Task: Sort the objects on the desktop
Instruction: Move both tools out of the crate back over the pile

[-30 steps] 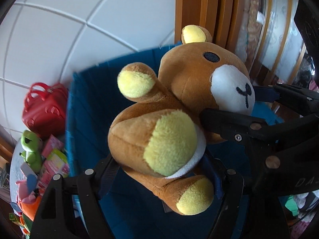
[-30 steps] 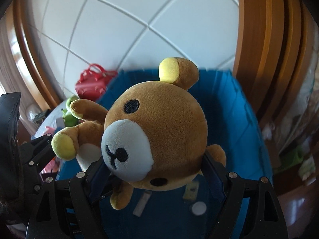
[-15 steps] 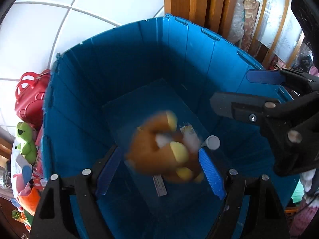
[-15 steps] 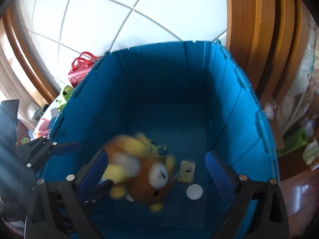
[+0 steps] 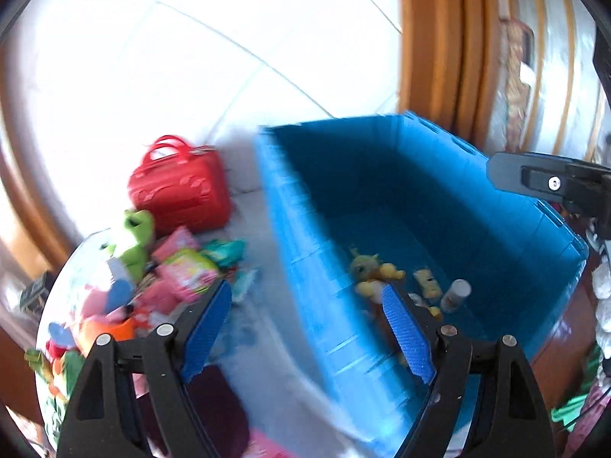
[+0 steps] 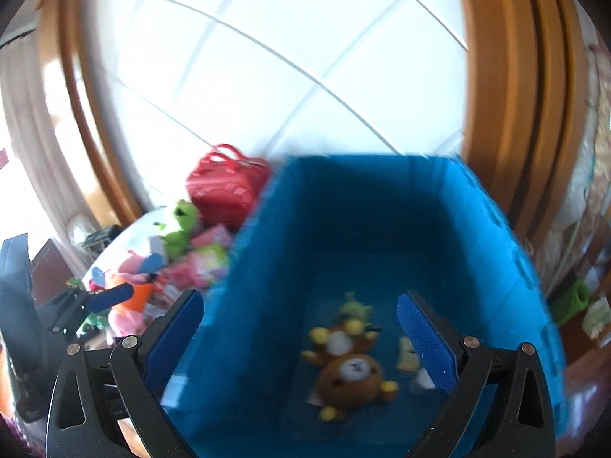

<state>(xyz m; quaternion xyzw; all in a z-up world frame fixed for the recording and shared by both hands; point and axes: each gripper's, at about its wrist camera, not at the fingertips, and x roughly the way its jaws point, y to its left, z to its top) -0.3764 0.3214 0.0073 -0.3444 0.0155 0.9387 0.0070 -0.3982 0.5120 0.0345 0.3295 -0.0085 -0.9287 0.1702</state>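
Observation:
The brown plush bear (image 6: pixel 349 376) lies on its back on the floor of the blue plastic bin (image 6: pixel 382 206), beside a small yellow toy (image 6: pixel 406 357) and a white cap. In the left wrist view the bin (image 5: pixel 439 175) is on the right and only part of the bear (image 5: pixel 372 278) shows. My left gripper (image 5: pixel 307 328) is open and empty, above the bin's left wall. My right gripper (image 6: pixel 299 337) is open and empty above the bin. Both views are blurred.
A pile of toys lies on a round white table left of the bin: a green frog plush (image 5: pixel 133 236), pink packets (image 5: pixel 183 267), an orange toy (image 5: pixel 107 330). A red handbag (image 5: pixel 179 187) stands behind them. Wooden frames (image 6: pixel 508 95) rise at the right.
Both grippers opened and let go of the bear, which fell into the bin. Both grippers then pulled up and swung left, bringing the toy pile into view.

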